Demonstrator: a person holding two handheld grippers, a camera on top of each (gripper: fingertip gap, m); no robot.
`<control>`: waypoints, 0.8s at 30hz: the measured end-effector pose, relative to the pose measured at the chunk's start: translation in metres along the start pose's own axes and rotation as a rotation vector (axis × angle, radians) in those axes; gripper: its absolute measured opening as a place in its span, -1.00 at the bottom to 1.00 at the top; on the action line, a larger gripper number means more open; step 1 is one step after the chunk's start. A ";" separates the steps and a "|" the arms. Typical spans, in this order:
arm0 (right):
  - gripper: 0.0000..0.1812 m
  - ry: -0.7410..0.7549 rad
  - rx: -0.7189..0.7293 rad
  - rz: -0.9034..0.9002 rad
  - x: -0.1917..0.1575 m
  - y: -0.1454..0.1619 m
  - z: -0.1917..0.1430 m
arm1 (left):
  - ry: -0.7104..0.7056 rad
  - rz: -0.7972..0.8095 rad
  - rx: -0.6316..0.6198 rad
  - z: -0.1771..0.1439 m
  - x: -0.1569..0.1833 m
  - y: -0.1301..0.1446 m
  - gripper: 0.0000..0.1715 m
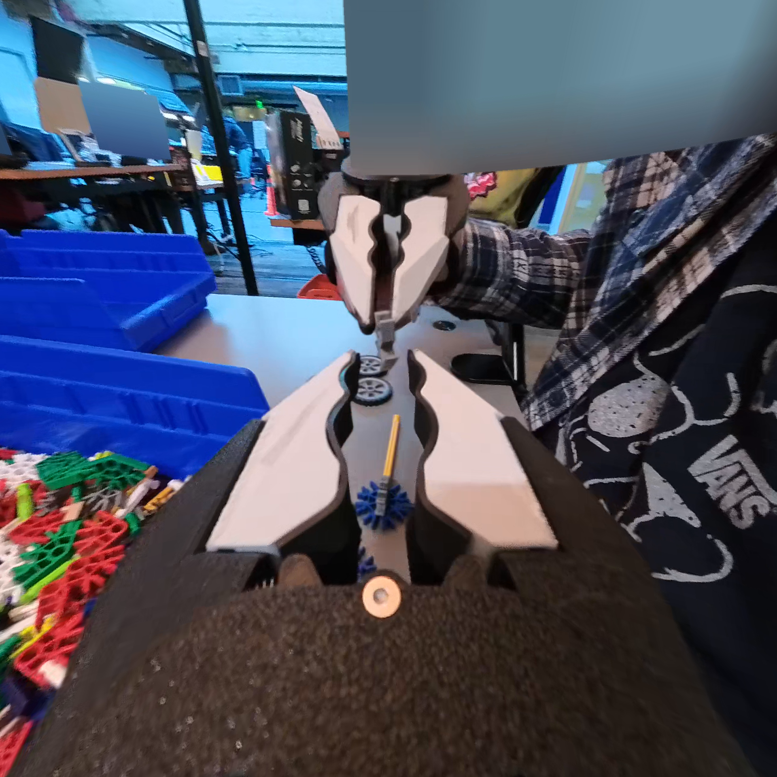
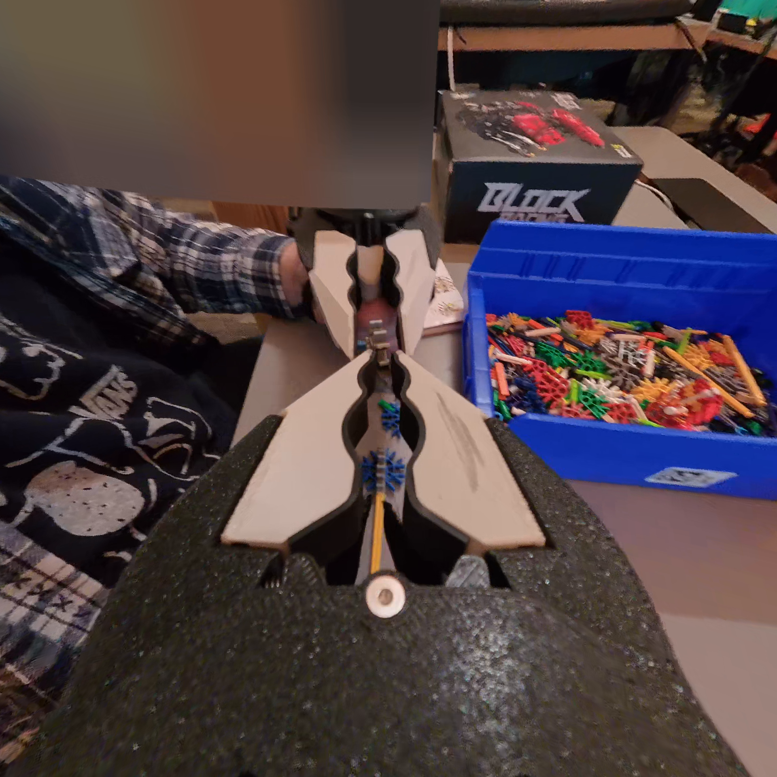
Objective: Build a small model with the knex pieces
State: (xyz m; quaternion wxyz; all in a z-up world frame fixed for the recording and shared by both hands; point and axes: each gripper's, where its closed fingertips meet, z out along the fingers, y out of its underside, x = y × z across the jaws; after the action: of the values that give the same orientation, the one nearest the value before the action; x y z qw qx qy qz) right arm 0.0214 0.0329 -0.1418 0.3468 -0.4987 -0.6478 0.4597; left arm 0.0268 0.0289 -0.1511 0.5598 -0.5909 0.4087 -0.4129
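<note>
My right gripper (image 2: 383, 356) is shut on a small grey connector piece (image 2: 379, 341); in the left wrist view the gripper (image 1: 384, 321) holds this piece (image 1: 386, 336) tip-down over two small black wheels (image 1: 373, 390) with grey hubs on the table. My left gripper (image 1: 383, 356) is open, its fingers either side of the wheels and pointing at the right gripper, tips nearly meeting. A yellow rod (image 1: 391, 445) plugged into a grey clip on a blue snowflake connector (image 1: 382, 502) lies on the table between the left fingers. It also shows under my right gripper (image 2: 382, 466).
A blue bin (image 2: 630, 454) full of mixed coloured building pieces stands beside the grippers, seen too in the left wrist view (image 1: 126, 391). More blue bins (image 1: 105, 294) stand behind. A black box (image 2: 538, 185) sits at the table's back. A person in a plaid shirt (image 1: 630, 273) is close by. Less than 4 cm separates the two grippers' tips.
</note>
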 end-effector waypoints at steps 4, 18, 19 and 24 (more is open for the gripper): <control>-0.95 0.075 -0.097 -0.033 0.010 0.010 -0.002 | -0.050 0.044 -0.017 -0.001 -0.006 0.001 -0.83; -0.89 0.125 -0.164 -0.047 0.014 0.013 0.006 | -0.080 0.052 -0.007 -0.004 -0.011 -0.001 -0.96; -0.83 0.122 -0.153 -0.034 0.015 0.013 0.007 | -0.066 0.034 0.016 -0.005 -0.010 -0.005 -0.96; -0.93 0.076 -0.070 -0.005 0.005 0.008 0.018 | -0.022 0.011 0.075 -0.010 -0.005 -0.014 -0.96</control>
State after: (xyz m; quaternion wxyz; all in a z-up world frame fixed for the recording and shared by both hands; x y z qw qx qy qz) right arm 0.0066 0.0342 -0.1549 0.3549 -0.5259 -0.6510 0.4167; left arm 0.0164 0.0305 -0.1367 0.5885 -0.5717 0.3899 -0.4182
